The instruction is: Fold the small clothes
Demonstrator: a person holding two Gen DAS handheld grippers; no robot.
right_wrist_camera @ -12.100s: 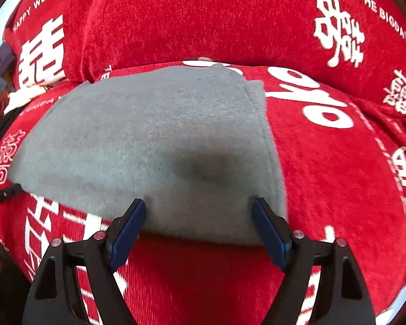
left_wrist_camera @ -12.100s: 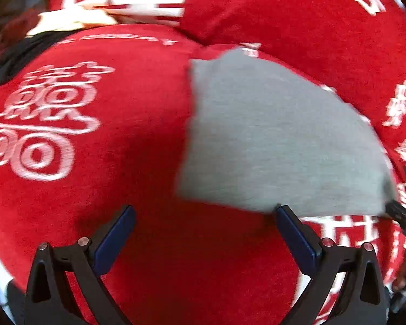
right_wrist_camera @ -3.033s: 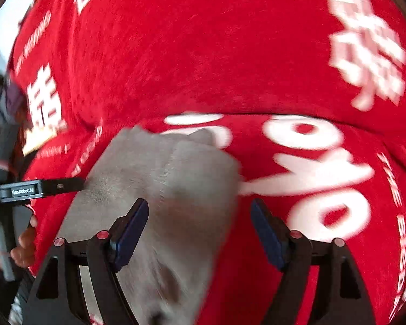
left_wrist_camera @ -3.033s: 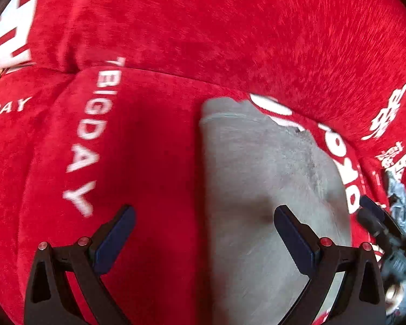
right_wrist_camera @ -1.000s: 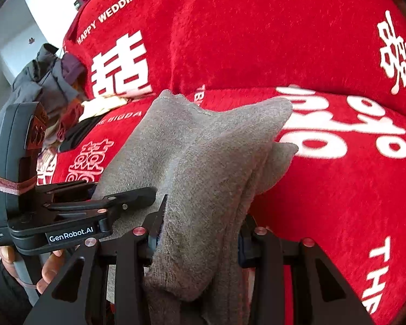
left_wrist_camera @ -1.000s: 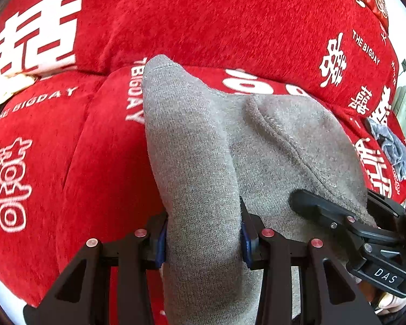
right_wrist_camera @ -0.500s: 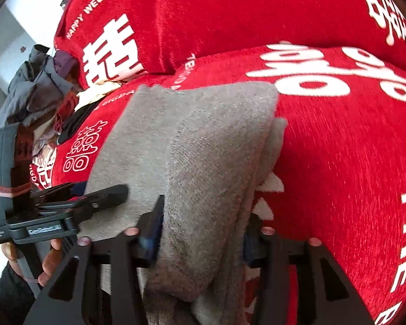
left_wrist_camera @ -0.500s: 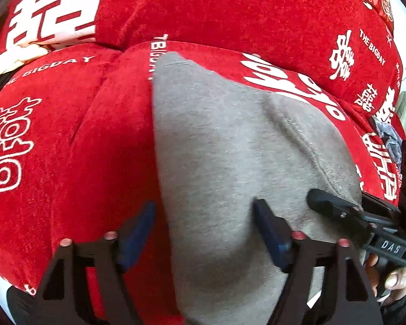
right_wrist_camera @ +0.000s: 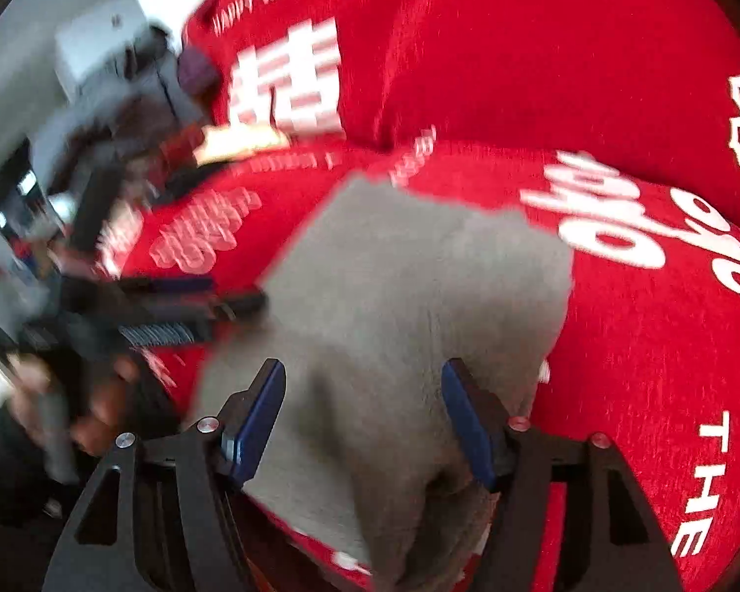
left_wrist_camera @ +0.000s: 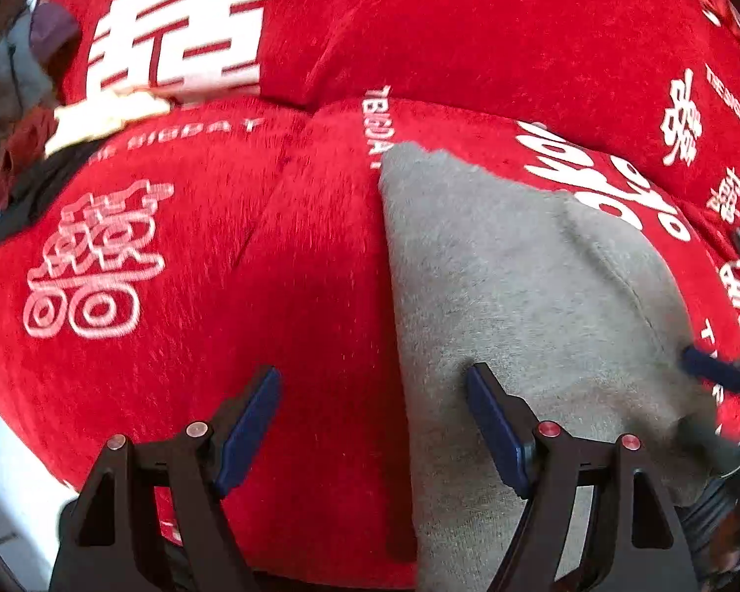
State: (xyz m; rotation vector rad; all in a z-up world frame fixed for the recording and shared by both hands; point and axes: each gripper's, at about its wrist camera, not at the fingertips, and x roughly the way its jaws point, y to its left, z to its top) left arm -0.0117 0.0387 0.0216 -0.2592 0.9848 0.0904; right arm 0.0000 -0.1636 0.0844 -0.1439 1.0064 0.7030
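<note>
I'm hovering both grippers spread wide, gripping nothing. The folded gray garment (left_wrist_camera: pixel 528 296) is lying flat on the red cushion (left_wrist_camera: pixel 281 266). My left gripper (left_wrist_camera: pixel 372 419) is straddling its left edge; my right gripper (right_wrist_camera: pixel 362 419) is hanging directly over the cloth.

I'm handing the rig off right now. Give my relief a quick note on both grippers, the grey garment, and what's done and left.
Left gripper: open, empty, straddling the grey garment's left edge.
Right gripper: open, empty, over the garment's near end.
Garment: lies folded in layers on the red sofa cover.
Done: folds made, cloth let go.
Left: probably tidy the edges; other clothes sit piled at far left.
</note>
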